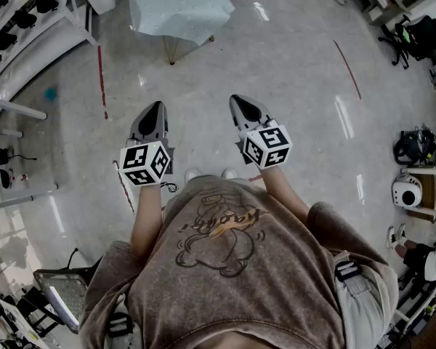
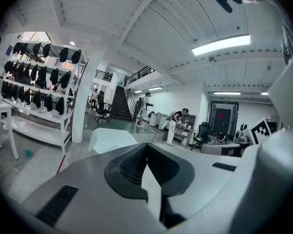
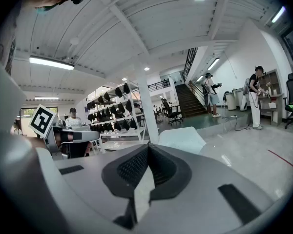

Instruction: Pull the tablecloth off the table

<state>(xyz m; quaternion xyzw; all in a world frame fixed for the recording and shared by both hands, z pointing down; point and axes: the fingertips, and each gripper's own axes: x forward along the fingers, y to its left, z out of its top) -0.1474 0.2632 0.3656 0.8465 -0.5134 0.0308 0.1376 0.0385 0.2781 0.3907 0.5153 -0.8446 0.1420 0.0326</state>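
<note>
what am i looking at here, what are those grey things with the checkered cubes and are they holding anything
The head view comes from a camera on a person's head, looking down. The person holds a two-jaw gripper in each hand: the left gripper and the right gripper; the cubes are part of them. The other two pictures come from cameras riding on each gripper. Both are shut and hold nothing. Ahead stands a small table under a pale blue tablecloth, untouched.
</note>
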